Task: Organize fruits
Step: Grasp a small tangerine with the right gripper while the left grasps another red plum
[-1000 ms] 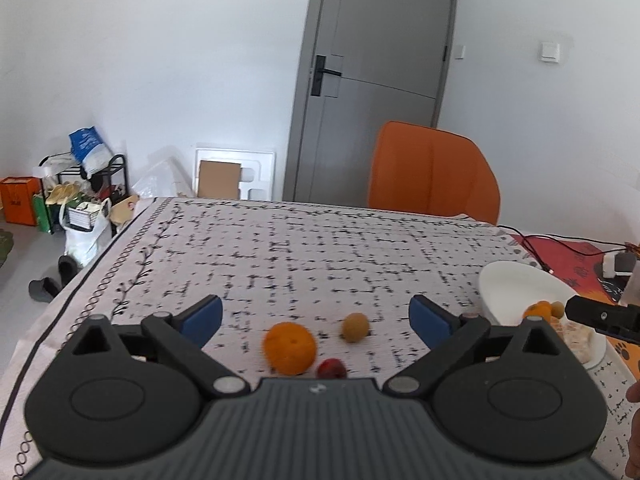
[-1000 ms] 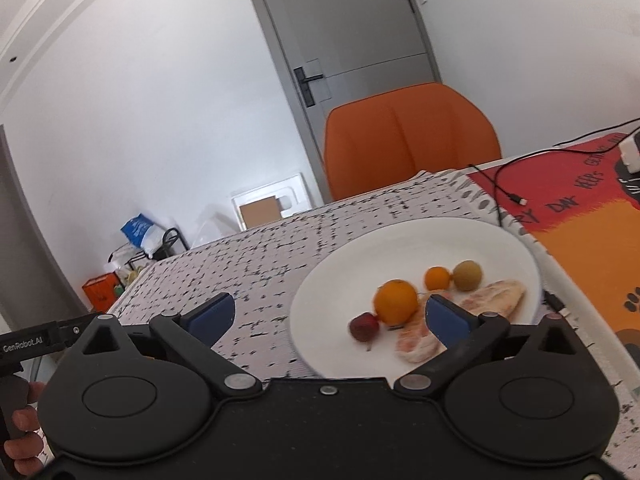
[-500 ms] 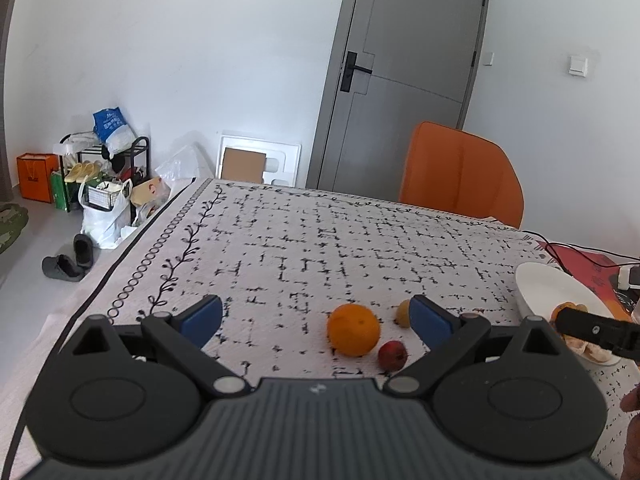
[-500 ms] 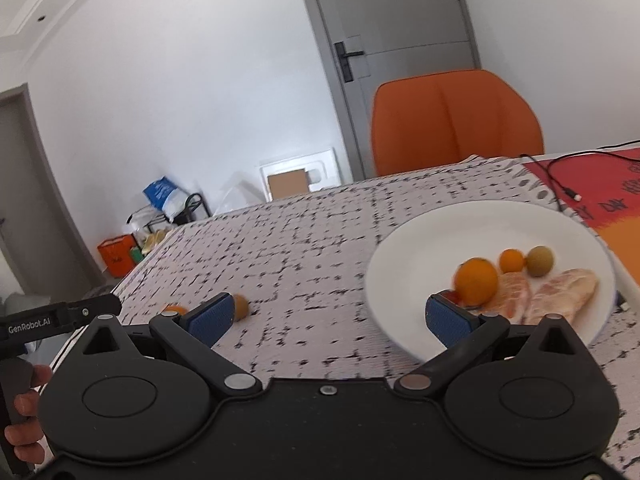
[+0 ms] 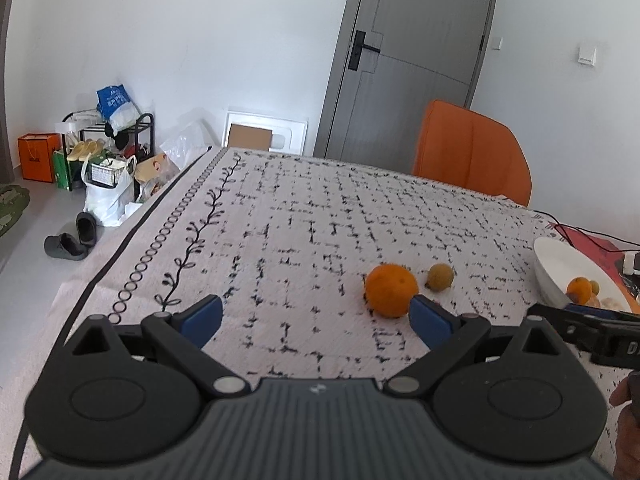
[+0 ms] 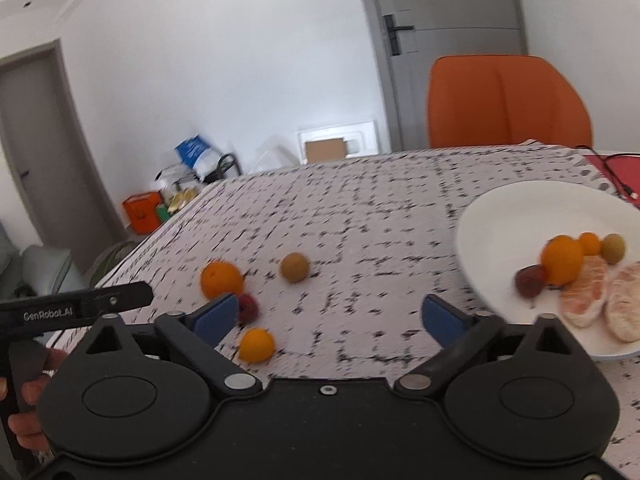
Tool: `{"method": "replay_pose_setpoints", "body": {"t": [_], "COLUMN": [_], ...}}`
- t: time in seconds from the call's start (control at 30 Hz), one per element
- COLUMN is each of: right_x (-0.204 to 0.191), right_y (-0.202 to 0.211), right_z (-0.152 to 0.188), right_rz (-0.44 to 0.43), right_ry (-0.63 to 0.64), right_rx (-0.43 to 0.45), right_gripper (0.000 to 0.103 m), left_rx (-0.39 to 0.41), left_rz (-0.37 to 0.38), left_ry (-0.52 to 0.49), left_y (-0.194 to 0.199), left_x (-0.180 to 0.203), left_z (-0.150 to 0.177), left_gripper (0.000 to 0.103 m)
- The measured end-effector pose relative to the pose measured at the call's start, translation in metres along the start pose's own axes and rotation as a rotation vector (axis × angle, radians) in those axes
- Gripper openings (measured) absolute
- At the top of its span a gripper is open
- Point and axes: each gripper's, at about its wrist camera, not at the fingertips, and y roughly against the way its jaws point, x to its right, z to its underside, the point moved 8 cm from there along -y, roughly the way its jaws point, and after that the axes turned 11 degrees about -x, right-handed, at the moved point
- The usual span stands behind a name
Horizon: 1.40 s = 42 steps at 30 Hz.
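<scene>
On the patterned tablecloth lie a large orange (image 5: 391,289) (image 6: 221,279), a brownish round fruit (image 5: 440,277) (image 6: 294,267), a small red fruit (image 6: 249,307) and a small orange (image 6: 256,345). A white plate (image 6: 520,216) (image 5: 560,260) at the right holds an orange (image 6: 561,261), a red fruit, small fruits and peeled citrus pieces. My left gripper (image 5: 316,318) is open and empty, the large orange just beyond its right finger. My right gripper (image 6: 326,318) is open and empty, left of the plate, with the loose fruits by its left finger.
An orange chair (image 5: 472,152) stands at the table's far side by a grey door (image 5: 416,60). A red mat with cables (image 5: 592,240) lies behind the plate. Bags and a shoe rack (image 5: 104,152) sit on the floor left of the table.
Both grippers have swung left. The loose fruits slid right in the left view; the plate moved to the right edge of the right view and the loose fruits came into it.
</scene>
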Motion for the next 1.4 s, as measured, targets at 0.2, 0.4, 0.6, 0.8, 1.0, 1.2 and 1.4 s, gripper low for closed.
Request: {"method": "replay_pose_setpoints", "body": {"t": [0.2, 0.4, 0.6, 0.8, 1.0, 1.2, 1.4], "right_x": [-0.019, -0.028, -0.036, -0.033, -0.014, 0.005, 0.025], "right_y": [-0.014, -0.024, -0.036, -0.031, -0.021, -0.013, -0.002], "right_z": [0.007, 0.009, 0.016, 0.016, 0.016, 0.014, 0.012], "right_rz": [-0.044, -0.055, -0.089, -0.093, -0.067, -0.051, -0.036], "right_ry": [0.033, 0.049, 0.061, 0.054, 0.022, -0.013, -0.043], "right_rx": [-0.057, -0.081, -0.128, -0.115, -0.090, -0.065, -0.035], "right_gripper": [0.072, 0.063, 0.023, 0.022, 0.022, 0.022, 0.022], "left_rx": [0.013, 0.018, 0.020, 0.017, 0.009, -0.010, -0.041], "left_rz": [0.018, 0.040, 0.049, 0.070, 0.089, 0.118, 0.145], "left_ry": [-0.007, -0.027, -0.028, -0.057, -0.080, -0.121, -0.139], "left_y": [0.000, -0.002, -0.004, -0.007, -0.014, -0.022, -0.031], "left_x": [-0.006, -0.008, -0.010, 0.002, 0.023, 0.047, 0.066], "left_z": [0.003, 0.003, 0.003, 0.003, 0.002, 0.005, 0.010], "left_gripper": [0.099, 0.097, 0.096, 0.094, 0.085, 0.072, 0.052]}}
